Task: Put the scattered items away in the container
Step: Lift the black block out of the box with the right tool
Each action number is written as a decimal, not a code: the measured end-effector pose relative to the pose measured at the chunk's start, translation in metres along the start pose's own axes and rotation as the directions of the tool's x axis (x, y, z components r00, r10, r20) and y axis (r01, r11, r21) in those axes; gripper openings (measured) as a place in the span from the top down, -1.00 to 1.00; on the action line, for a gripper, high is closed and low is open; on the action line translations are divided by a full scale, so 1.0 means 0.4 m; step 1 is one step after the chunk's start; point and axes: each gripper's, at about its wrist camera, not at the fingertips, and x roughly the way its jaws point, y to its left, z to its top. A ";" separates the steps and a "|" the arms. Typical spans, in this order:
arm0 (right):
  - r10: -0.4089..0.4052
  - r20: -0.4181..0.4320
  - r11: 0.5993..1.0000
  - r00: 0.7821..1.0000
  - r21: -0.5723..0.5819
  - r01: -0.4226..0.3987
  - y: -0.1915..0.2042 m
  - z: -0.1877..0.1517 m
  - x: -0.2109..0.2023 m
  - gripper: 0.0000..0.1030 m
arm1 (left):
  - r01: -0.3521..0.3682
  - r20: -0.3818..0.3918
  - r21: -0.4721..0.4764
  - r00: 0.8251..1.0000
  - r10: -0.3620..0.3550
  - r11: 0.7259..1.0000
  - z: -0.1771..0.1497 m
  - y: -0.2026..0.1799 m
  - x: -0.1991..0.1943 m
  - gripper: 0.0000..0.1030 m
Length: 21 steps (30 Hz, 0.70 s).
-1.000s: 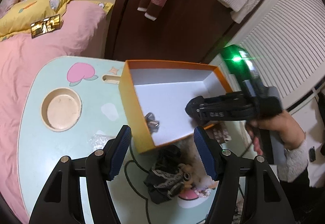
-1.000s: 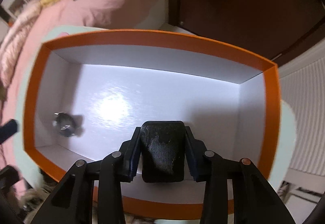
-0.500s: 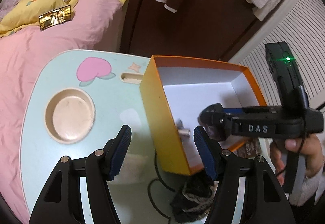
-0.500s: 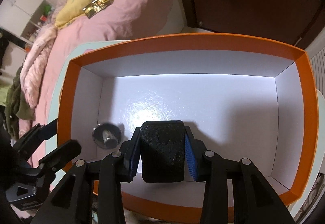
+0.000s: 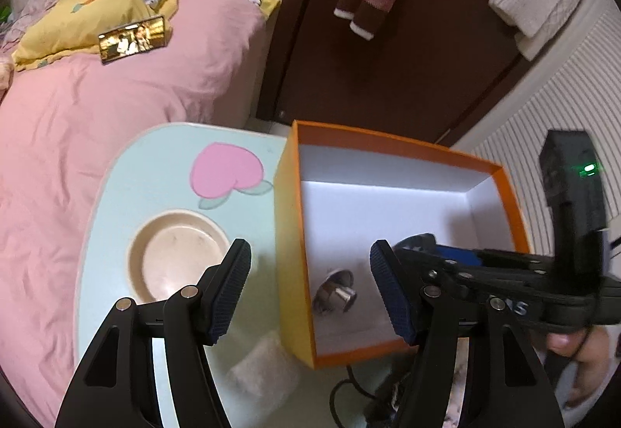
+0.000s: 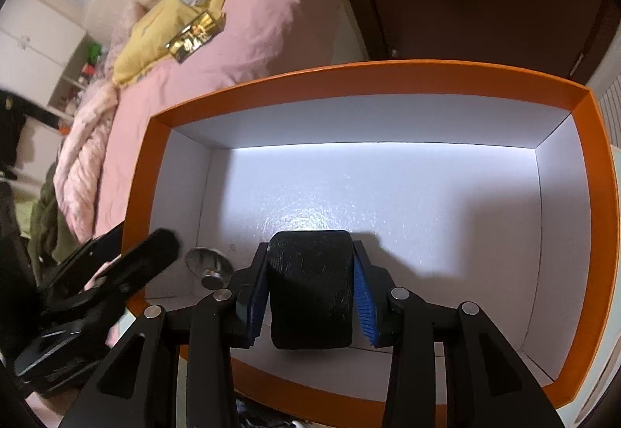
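A: Right gripper (image 6: pixel 310 296) was clamped on a black pouch (image 6: pixel 310 292) above the orange box (image 6: pixel 388 73); left gripper (image 5: pixel 310 292) stood open, empty

B: Recommended lowering to the floor, clear of the metal knob (image 6: pixel 207 265), before release

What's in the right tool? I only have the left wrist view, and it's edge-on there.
Observer: The right tool is shut on a black block, with a blue pad on each side of it.
Operator: Is it over the box?
Observer: Yes, it's inside the rim of the box, close to the near wall. I can't tell if it touches the floor.
Operator: Any room on the far side of it?
Observer: The white floor to the right of the block is bare up to the side wall.
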 end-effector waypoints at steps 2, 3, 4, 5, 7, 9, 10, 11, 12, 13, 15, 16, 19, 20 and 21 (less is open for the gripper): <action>0.019 0.037 1.000 0.999 0.016 -0.020 -0.006 0.001 -0.018 0.27 | -0.013 0.023 0.017 1.000 0.013 1.000 0.004 0.002 -0.030 -0.25; 0.019 0.067 1.000 0.998 0.014 -0.020 -0.006 0.001 -0.036 0.27 | -0.025 0.043 0.038 0.999 0.024 0.999 0.008 -0.002 -0.051 -0.25; 0.015 0.094 1.000 0.996 0.007 -0.015 -0.004 0.002 -0.056 0.27 | -0.035 0.061 0.061 0.998 0.031 0.998 0.013 -0.008 -0.069 -0.25; 0.014 0.116 1.000 0.993 0.000 -0.014 -0.002 0.003 -0.076 0.27 | -0.037 0.071 0.079 0.997 0.032 0.996 0.021 -0.014 -0.084 -0.24; 0.025 0.152 1.000 0.988 -0.008 -0.024 0.000 0.004 -0.117 0.27 | -0.005 0.070 0.112 0.998 -0.003 0.994 0.036 -0.029 -0.108 -0.17; 0.041 0.180 0.999 0.983 -0.022 -0.038 -0.004 -0.008 -0.163 0.27 | 0.039 0.036 0.145 0.998 -0.045 0.989 0.049 -0.056 -0.112 0.17; 0.044 0.194 0.999 0.980 -0.030 -0.039 -0.006 -0.019 -0.184 0.27 | 0.048 0.004 0.168 0.999 -0.049 0.985 0.053 -0.073 -0.104 0.22; 0.045 0.204 0.999 0.978 -0.037 -0.038 -0.008 -0.031 -0.201 0.27 | 0.047 -0.024 0.187 0.999 -0.043 0.981 0.056 -0.085 -0.093 0.35; 0.046 0.215 0.998 0.976 -0.044 -0.037 -0.010 -0.045 -0.218 0.27 | 0.039 -0.053 0.210 0.998 -0.028 0.977 0.057 -0.102 -0.077 0.39; 0.051 0.225 0.998 0.973 -0.047 -0.041 -0.014 -0.062 -0.234 0.27 | 0.028 -0.075 0.229 0.997 -0.011 0.973 0.054 -0.116 -0.062 0.39; 0.065 0.232 0.998 0.971 -0.035 -0.059 -0.031 -0.093 -0.256 0.27 | 0.014 -0.112 0.266 0.994 0.016 0.964 0.041 -0.144 -0.035 0.44; 0.072 0.235 0.997 0.969 -0.023 -0.068 -0.041 -0.107 -0.264 0.27 | 0.014 -0.130 0.279 0.991 0.024 0.960 0.035 -0.154 -0.021 0.45; 0.083 0.244 0.996 0.966 0.012 -0.088 -0.070 -0.145 -0.282 0.27 | -0.038 -0.165 0.309 0.982 0.093 0.950 0.024 -0.176 0.022 0.45; 0.088 0.246 0.995 0.965 0.018 -0.096 -0.075 -0.154 -0.284 0.27 | -0.069 -0.165 0.319 0.978 0.127 0.945 0.021 -0.179 0.031 0.45; 0.096 0.247 0.994 0.964 0.023 -0.105 -0.080 -0.160 -0.286 0.27 | -0.106 -0.164 0.334 0.972 0.169 0.937 0.021 -0.185 0.042 0.45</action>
